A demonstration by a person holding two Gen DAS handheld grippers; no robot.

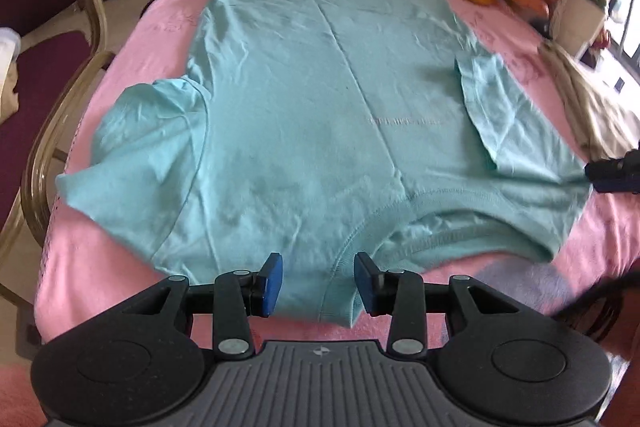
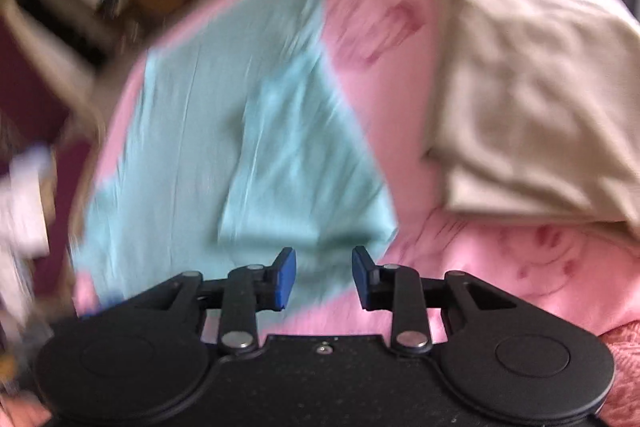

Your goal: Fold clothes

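T-shirt [image 1: 304, 115]: light blue, spread flat, collar at the near edge, hem far; right sleeve folded inward over the body
Bench [image 1: 100, 275]: covered by a pink cloth under the T-shirt
Left gripper [image 1: 319, 283]: jaws apart above the collar, pads not pressing the fabric
Right gripper [image 1: 616, 173]: dark tip at the right edge, beside the T-shirt's shoulder
Beige cloth [image 1: 592, 99]: right side
Chair [image 1: 60, 87]: left of the bench
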